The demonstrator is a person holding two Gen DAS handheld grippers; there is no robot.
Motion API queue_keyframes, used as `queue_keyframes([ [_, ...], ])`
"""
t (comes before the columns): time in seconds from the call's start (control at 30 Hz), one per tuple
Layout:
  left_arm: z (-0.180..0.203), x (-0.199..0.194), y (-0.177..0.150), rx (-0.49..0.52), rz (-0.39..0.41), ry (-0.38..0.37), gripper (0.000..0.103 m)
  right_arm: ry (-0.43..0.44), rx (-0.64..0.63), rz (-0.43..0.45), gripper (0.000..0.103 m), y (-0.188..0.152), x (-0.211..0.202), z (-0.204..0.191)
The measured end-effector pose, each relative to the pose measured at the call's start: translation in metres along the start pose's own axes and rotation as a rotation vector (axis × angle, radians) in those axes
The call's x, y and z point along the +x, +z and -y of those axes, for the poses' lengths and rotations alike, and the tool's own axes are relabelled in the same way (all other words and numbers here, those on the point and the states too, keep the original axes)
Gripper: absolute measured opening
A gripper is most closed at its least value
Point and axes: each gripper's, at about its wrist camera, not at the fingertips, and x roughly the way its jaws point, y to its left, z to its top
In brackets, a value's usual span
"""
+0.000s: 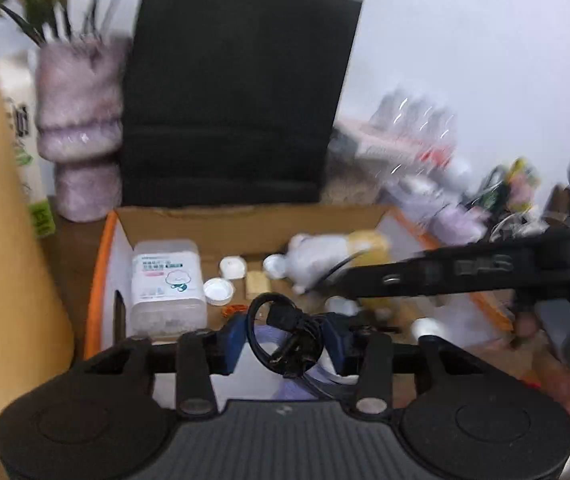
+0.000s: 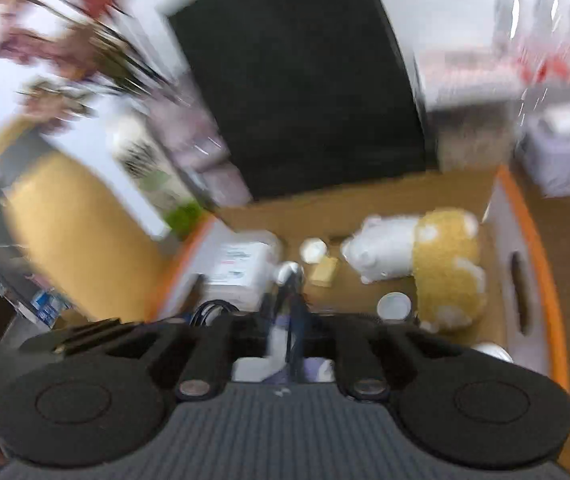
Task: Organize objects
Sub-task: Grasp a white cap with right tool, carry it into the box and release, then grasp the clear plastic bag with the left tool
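My left gripper (image 1: 285, 334) is shut on a coiled black cable (image 1: 285, 332) and holds it over the near edge of an open cardboard box (image 1: 245, 220) with orange-trimmed flaps. In the box lie a clear plastic container with a white label (image 1: 167, 284), small white caps (image 1: 219, 291), and a white and yellow plush toy (image 1: 325, 256). My right gripper (image 2: 289, 300) is shut on a thin object with a silver rounded tip (image 2: 289, 274), over the same box (image 2: 365, 196). The plush (image 2: 421, 260) lies to its right. The right gripper's body crosses the left wrist view (image 1: 465, 270).
A tall black paper bag (image 1: 237, 92) stands behind the box. A fuzzy pink vase with flowers (image 1: 81, 132) stands at the left, next to a yellow surface (image 1: 1, 240). Blurred bottles and clutter (image 1: 425, 148) fill the right side.
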Motion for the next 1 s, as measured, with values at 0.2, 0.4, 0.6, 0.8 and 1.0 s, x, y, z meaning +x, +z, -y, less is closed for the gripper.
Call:
queue_keyframes([
  [0.2,-0.017,-0.003,-0.001,0.005,0.075,0.022,0.068,-0.102,-0.063,0.022,0.053,0.003,0.016,0.007],
  [0.4,-0.021,-0.061,0.006,-0.046,0.182,0.068,0.07,-0.189,-0.147,0.115,0.058,-0.009,-0.033,-0.005],
  [0.6,0.015,-0.143,-0.036,-0.017,0.274,0.026,0.079,-0.149,-0.17,0.286,0.079,-0.06,-0.134,-0.037],
  [0.8,0.062,-0.205,-0.124,0.001,0.295,-0.013,0.089,-0.094,-0.103,0.364,0.096,-0.157,-0.203,-0.04],
  [1.0,0.088,-0.224,-0.195,-0.038,0.165,0.025,0.089,-0.173,-0.098,0.275,0.096,-0.249,-0.222,-0.04],
])
